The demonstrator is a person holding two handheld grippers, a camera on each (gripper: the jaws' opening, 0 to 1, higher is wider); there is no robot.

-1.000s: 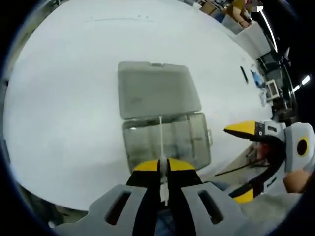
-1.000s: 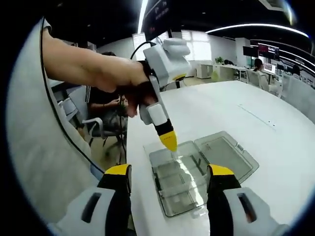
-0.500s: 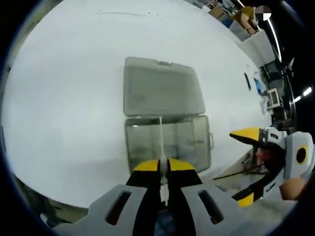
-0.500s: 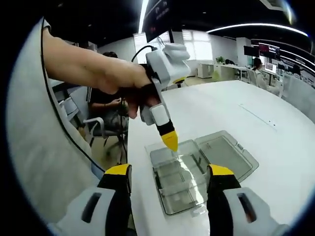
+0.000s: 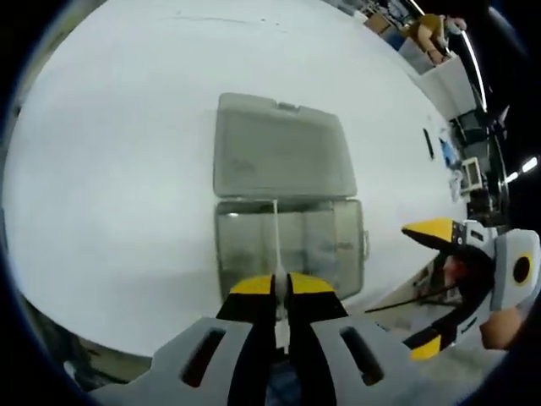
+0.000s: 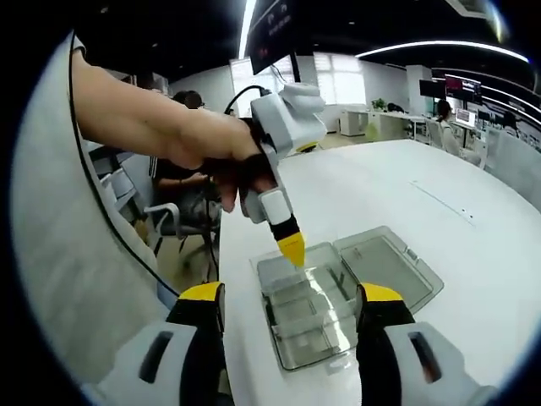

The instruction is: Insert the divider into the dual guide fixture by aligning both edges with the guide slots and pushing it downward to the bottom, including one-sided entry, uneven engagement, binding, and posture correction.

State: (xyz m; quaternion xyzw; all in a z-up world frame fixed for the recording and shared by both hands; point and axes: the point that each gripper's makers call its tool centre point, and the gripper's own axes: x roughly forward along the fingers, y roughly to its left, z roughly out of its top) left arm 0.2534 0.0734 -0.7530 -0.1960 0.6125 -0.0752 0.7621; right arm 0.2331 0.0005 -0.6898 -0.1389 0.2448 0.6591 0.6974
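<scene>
My left gripper is shut on a thin white divider, which stands edge-on over the clear plastic box. The divider's far end reaches the box's rear wall near the hinge; I cannot tell if it sits in any slot. The box's lid lies open flat behind it. In the right gripper view a hand holds the left gripper pointing down into the box at its far left corner. My right gripper is open, with its jaws on either side of the box, and it shows open at the right.
The box rests near the edge of a large white table. Beyond that edge are chairs and a seated person. The open lid lies to the right of the box. Desks and monitors stand far behind.
The left gripper has tipped a little and its tip sits slightly lower over the box. The left view has shifted slightly. The right gripper stays open and still.
</scene>
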